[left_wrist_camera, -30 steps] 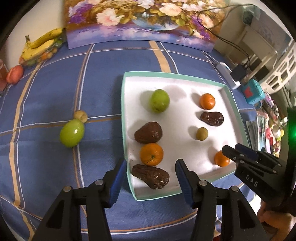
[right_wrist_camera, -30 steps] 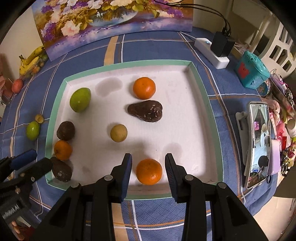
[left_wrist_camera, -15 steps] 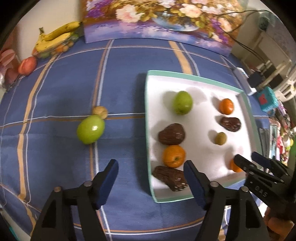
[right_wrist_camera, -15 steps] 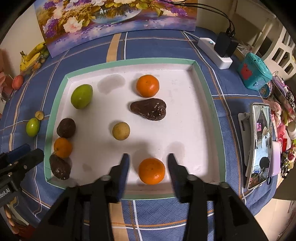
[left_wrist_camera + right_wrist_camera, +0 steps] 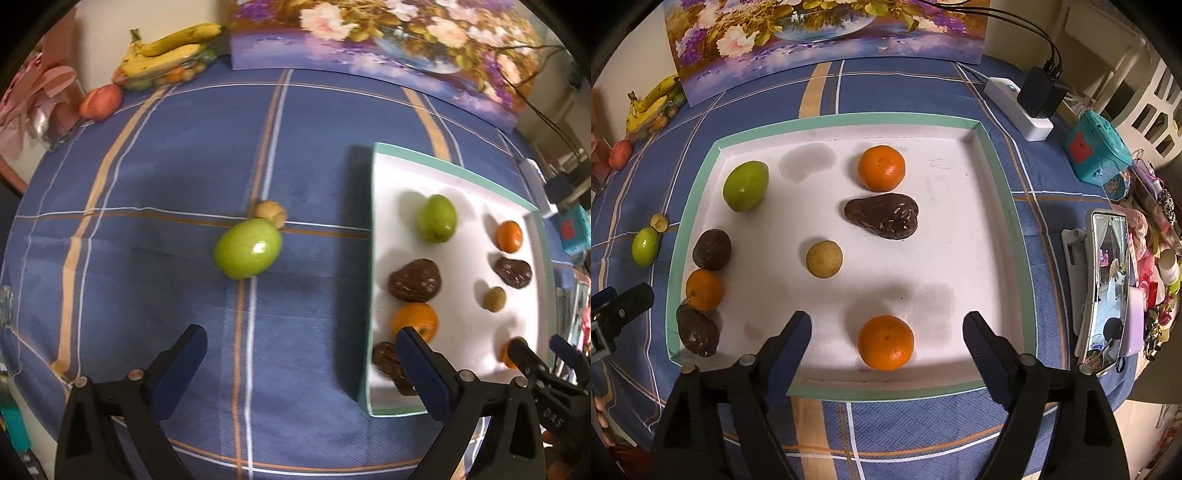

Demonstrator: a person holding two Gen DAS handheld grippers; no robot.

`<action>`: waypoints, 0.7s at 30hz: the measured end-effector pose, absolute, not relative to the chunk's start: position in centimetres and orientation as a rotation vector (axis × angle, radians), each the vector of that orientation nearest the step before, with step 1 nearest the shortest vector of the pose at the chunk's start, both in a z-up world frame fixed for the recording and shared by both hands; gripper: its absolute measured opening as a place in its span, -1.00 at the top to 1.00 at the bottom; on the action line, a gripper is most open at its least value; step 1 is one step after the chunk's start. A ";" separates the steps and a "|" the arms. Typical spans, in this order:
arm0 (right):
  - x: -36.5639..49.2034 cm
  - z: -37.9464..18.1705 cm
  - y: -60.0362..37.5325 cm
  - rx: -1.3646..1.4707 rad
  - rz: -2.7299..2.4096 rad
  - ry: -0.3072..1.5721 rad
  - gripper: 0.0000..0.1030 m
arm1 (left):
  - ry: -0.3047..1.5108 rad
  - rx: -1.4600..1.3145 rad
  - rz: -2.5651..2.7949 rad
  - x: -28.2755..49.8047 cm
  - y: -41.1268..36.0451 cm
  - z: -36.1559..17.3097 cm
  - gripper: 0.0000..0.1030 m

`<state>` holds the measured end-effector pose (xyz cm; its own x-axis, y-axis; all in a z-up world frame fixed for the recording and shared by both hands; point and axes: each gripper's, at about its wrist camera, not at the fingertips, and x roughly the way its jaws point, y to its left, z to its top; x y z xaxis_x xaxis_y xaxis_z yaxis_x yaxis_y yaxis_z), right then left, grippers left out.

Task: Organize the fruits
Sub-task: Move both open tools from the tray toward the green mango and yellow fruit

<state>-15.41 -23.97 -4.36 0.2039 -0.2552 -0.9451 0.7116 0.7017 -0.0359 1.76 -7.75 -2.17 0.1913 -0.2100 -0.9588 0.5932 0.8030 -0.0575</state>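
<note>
A white tray with a green rim (image 5: 820, 122) holds a green fruit (image 5: 745, 185), three oranges, three dark brown fruits and a small tan fruit (image 5: 824, 259). A second green fruit (image 5: 248, 248) and a small tan fruit (image 5: 271, 214) lie touching on the blue cloth left of the tray (image 5: 372, 229). My left gripper (image 5: 301, 352) is open and empty, over the cloth a little short of the green fruit. My right gripper (image 5: 886, 326) is open and empty, its fingers on either side of the nearest orange (image 5: 885, 342), not touching it.
Bananas (image 5: 173, 46) and a red fruit (image 5: 100, 102) lie at the far left corner. A flower painting (image 5: 827, 33) stands at the back. A power strip (image 5: 1019, 107), a teal box (image 5: 1097, 147) and a phone on a stand (image 5: 1108, 280) sit right of the tray.
My left gripper has swung left from the tray's near corner to over the cloth and opened wider. My right gripper has opened wide around the nearest orange, which stays on the tray.
</note>
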 end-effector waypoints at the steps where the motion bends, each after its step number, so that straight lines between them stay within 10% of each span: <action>1: -15.4 -4.4 -24.0 0.460 -0.708 1.186 -0.81 | 1.251 0.358 -0.568 1.9 -7.5 -2.1 -1.00; 21: -15.0 -4.6 -23.5 0.447 -0.700 1.162 -0.83 | 1.231 0.301 -0.475 4.7 -5.4 -1.9 -1.00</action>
<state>-15.03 -23.51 -4.63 0.2262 -0.2669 -0.9368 0.7036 0.7099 -0.0324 4.66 -5.35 -1.89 0.2541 -0.1842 -0.9495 0.5011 0.8647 -0.0337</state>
